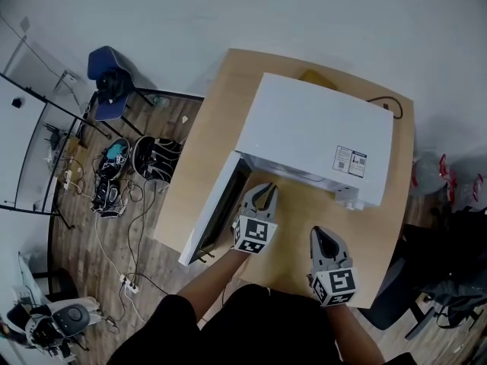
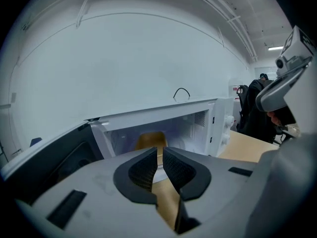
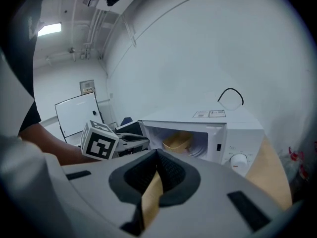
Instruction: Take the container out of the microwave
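1. The microwave (image 1: 316,131) stands on the bench (image 1: 221,112), its door (image 1: 217,207) swung wide open to the left.
2. The container (image 3: 178,141), a yellowish bowl, sits inside the cavity; neither gripper touches it.
3. My left gripper (image 1: 266,192) hangs just in front of the opening, beside the door and pointing into the cavity.
4. Its fingers (image 2: 143,170) are narrow, closed to a thin slit, with nothing between them.
5. In the left gripper view the container lies straight past those fingertips, well inside.
6. My right gripper (image 1: 319,236) is nearer to me, over bare bench in front of the microwave's knob side, apart from it.
7. Its fingers (image 3: 173,170) meet at the tips and hold nothing.
8. On the floor left of the bench I see loose cables (image 1: 129,226), bags and a blue chair (image 1: 106,71).
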`<state>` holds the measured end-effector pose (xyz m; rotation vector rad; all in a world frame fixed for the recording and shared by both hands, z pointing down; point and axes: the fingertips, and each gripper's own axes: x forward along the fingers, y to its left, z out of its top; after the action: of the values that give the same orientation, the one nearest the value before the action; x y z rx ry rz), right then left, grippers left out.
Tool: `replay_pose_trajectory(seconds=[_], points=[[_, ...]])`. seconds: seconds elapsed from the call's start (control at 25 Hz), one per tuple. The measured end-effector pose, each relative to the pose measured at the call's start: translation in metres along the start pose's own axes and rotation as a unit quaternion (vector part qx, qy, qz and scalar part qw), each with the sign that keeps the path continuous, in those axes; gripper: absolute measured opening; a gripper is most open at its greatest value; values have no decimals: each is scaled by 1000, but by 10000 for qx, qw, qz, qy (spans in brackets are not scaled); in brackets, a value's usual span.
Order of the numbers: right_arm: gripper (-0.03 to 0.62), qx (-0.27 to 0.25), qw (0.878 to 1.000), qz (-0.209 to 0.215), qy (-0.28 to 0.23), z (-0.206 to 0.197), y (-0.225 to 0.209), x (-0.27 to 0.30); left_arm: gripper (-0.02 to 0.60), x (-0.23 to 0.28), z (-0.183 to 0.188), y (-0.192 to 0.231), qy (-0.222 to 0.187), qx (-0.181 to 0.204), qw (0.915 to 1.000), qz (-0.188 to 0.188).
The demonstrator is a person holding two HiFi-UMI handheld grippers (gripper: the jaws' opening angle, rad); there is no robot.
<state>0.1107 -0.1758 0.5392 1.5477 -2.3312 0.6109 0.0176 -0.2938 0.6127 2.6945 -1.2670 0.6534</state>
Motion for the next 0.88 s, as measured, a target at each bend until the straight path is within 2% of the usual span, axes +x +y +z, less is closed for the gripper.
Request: replay_pose_trajectory(seconds=[0.16,0.28,0.4,0.64,0.88], points=[[60,84,10000,17,34,-7,-7,0,25,19,-11,1,197,206,9996,-73],[60,151,9999,-18,23,-8,-17,2,88,33,-18,1,289,392,9988,-113],[60,208,9998,-72,7,-8,-25,1,112,45,-23,3,373,609,9974,-138],[60,246,9996,-114,23,-9,-36,1,126,65,-24,5,221,1393,9895,-319],[60,335,9993,-146,65,-15,-44,3,141,85,-35,9,440,1457,9875,-418]])
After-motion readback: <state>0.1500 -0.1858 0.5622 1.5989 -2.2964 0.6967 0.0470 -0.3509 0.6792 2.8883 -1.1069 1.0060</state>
